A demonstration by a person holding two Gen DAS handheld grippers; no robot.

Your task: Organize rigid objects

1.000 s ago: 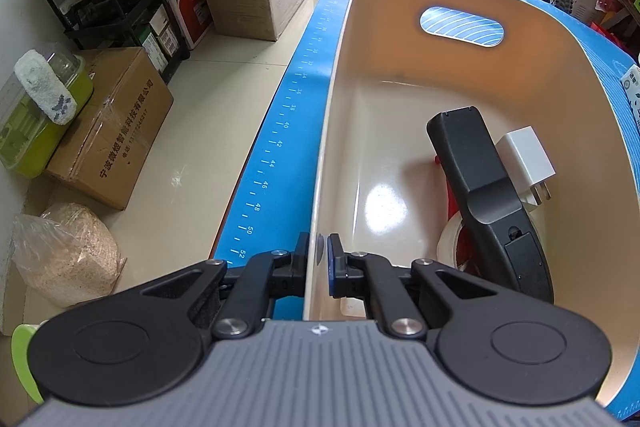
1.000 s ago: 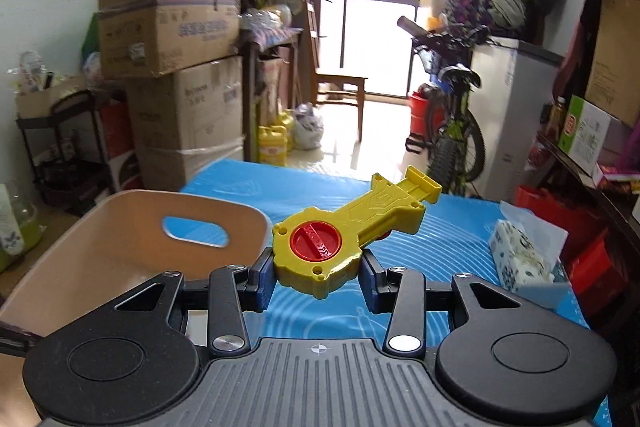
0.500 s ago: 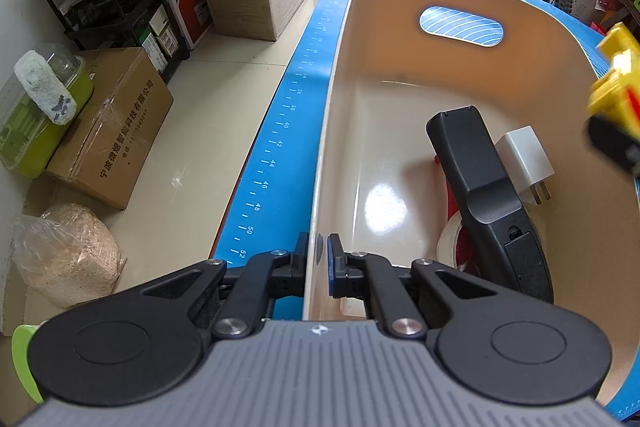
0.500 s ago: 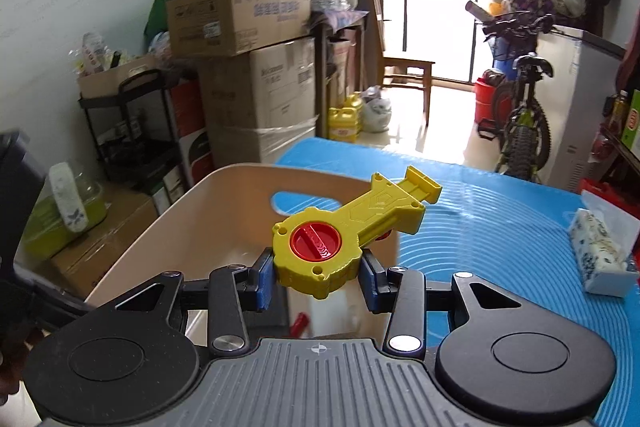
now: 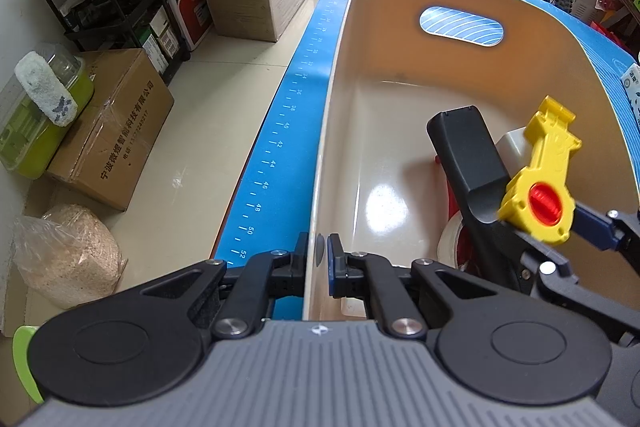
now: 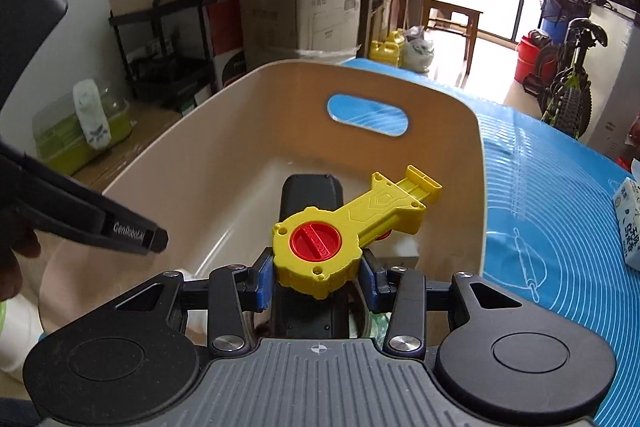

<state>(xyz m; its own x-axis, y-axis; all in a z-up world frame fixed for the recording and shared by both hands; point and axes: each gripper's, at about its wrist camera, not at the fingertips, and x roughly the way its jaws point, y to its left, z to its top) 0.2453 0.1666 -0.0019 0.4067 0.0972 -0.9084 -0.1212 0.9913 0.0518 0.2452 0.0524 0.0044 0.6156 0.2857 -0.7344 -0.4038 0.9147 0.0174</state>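
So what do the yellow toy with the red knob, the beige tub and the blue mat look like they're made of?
Yellow key-shaped toy with the red knob: likely hard moulded plastic, with crisp edges, embossed lines and a slight sheen.
Beige tub with the cut-out handle: probably smooth glossy plastic; its floor reflects a bright light patch.
Blue mat with printed white lines: looks like thin silicone or vinyl, lying flat with a matte finish; cannot tell which.

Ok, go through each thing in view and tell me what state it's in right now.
Left hand-held gripper: shut on the tub's near rim.
Right hand-held gripper: shut on the yellow toy.
Yellow toy: held level above the tub.
Tub: upright, open-topped, partly filled.
Black device: lying inside the tub.
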